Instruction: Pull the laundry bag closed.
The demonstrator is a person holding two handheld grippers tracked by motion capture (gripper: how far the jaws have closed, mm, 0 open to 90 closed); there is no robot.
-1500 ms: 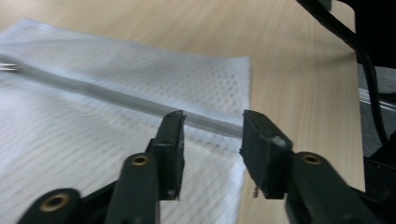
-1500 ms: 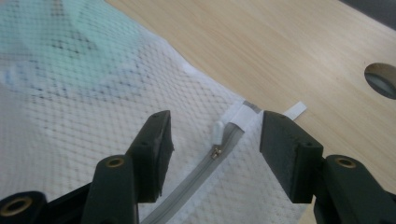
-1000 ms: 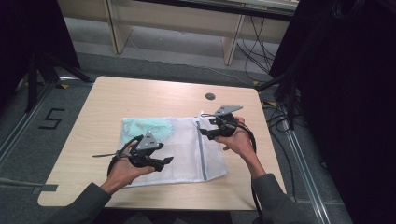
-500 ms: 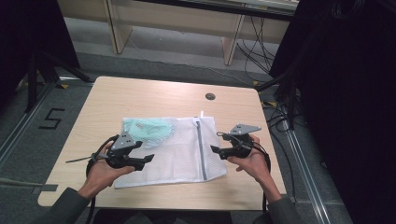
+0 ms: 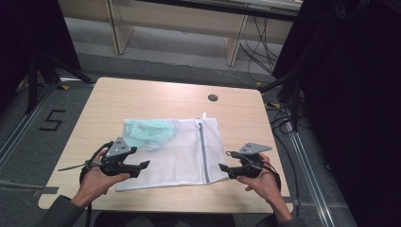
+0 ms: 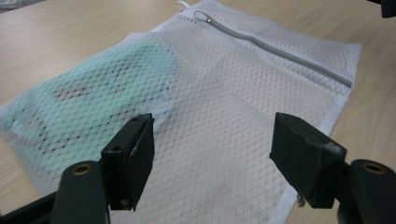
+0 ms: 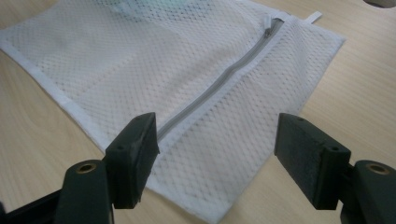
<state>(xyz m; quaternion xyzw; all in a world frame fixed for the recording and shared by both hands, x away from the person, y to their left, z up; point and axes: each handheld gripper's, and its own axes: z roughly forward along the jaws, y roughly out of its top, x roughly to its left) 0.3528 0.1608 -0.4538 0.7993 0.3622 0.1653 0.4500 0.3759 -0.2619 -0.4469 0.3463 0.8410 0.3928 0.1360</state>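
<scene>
1. High view first: a white mesh bag [image 5: 182,151] lies flat on the wooden table [image 5: 142,97], near my edge of it, with its grey zipper [image 5: 203,149] running away from me along the bag's right side.

2. A pale green cloth [image 5: 147,131] sits inside the bag at its far left corner. Through the netting in the left gripper view it reads as a soft folded bundle, tucked well away from the zipper.

3. My left gripper [image 5: 140,166] hovers over the bag's near left corner, jaws spread wide and holding nothing — in its own view the mesh lies plainly between the two black pads with no pinch on it.

4. My right gripper [image 5: 227,169] sits at the near right corner, close to the zipper's near end, jaws equally wide apart and empty. Its own view looks straight up the zipper to the pull tab [image 7: 268,27] at the far end.

5. I judge the zipper is closed along its whole length, since the teeth look joined all the way.

6. Both hands flank the bag symmetrically, one per near corner — a stance that suits either pinning the fabric while the other hand works, or lifting the bag by its near edge. Which of these I cannot tell.
</scene>
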